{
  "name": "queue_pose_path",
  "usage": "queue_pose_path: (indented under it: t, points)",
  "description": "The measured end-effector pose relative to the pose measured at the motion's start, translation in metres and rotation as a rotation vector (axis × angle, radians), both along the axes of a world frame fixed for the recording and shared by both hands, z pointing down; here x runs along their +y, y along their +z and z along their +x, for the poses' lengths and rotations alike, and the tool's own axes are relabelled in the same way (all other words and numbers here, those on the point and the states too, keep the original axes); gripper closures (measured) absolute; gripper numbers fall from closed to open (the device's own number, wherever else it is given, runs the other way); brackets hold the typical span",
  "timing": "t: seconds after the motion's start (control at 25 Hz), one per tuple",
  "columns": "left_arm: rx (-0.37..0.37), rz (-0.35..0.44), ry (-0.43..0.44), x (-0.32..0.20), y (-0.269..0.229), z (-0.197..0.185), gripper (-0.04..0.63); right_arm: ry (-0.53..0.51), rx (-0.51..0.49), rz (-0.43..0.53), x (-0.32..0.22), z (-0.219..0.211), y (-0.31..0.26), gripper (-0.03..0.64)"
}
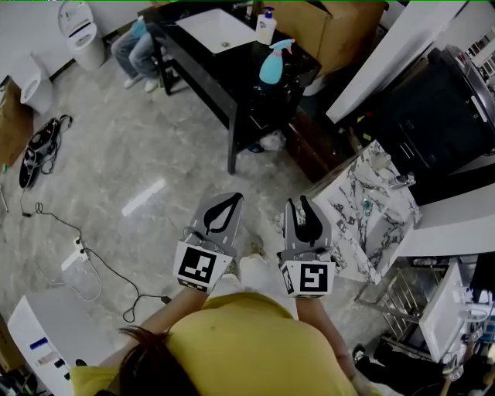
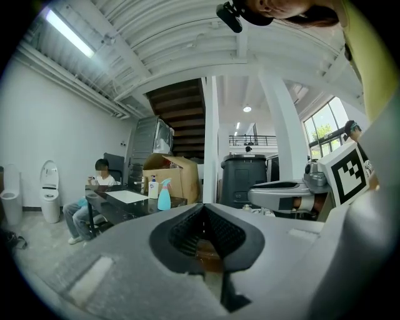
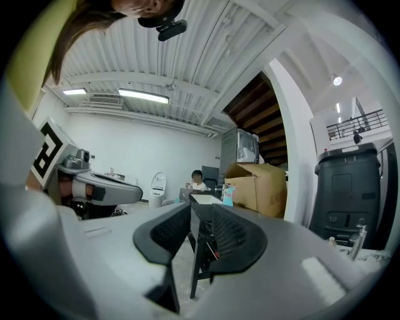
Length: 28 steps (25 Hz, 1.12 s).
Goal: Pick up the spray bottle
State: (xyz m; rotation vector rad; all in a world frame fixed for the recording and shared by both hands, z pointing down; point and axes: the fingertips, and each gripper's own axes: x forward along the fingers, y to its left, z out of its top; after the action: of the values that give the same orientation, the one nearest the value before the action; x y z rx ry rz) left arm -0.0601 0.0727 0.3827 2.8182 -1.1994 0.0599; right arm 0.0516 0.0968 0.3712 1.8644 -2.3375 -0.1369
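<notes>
Two hand-held grippers are held side by side in front of the person in the yellow top, both pointing level across the room and well apart from everything on the bench. The left hand-held gripper is clenched: its jaw tips meet, leaving only the teardrop-shaped hollow behind them, and nothing is between them. The right hand-held gripper is released, with a narrow gap between its ribbed pads and nothing in it. Each carries its marker cube on the end nearest the person.

The spray bottle, light blue with a pale trigger head, stands upright far ahead of both hand-held grippers, on the black bench near its right-hand edge. From the left hand-held gripper it lies ahead and a little to the left; from the right one it shows just above the gap between the jaws. Beyond it on the same bench stands a white pump bottle with a blue top, beside a white rectangular panel. A cardboard box sits behind the bench, and a seated person is at its far left end. Just to the right of the right hand-held gripper is a marble-patterned counter. Cables trail over the grey floor far to the left of the left hand-held gripper.
</notes>
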Motion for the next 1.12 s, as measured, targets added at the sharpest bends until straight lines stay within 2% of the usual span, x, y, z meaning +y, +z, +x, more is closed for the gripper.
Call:
queue_pose_path:
  t: [0.28, 0.52, 0.76, 1.12]
  points:
    - [-0.010, -0.007, 0.002, -0.036, 0.005, 0.003, 0.589, -0.020, -0.007, 0.019, -0.042, 0.001, 0.000, 0.497]
    - [-0.017, 0.018, -0.022, -0.083, 0.004, 0.003, 0.589, -0.034, -0.027, 0.043, -0.095, 0.005, 0.005, 0.483]
    - [0.000, 0.031, -0.018, -0.152, 0.002, 0.018, 0.589, -0.054, -0.025, 0.034, -0.172, 0.018, 0.011, 0.460]
    - [0.034, 0.057, 0.013, -0.272, -0.005, 0.063, 0.589, -0.088, -0.027, -0.006, -0.308, 0.052, 0.024, 0.433]
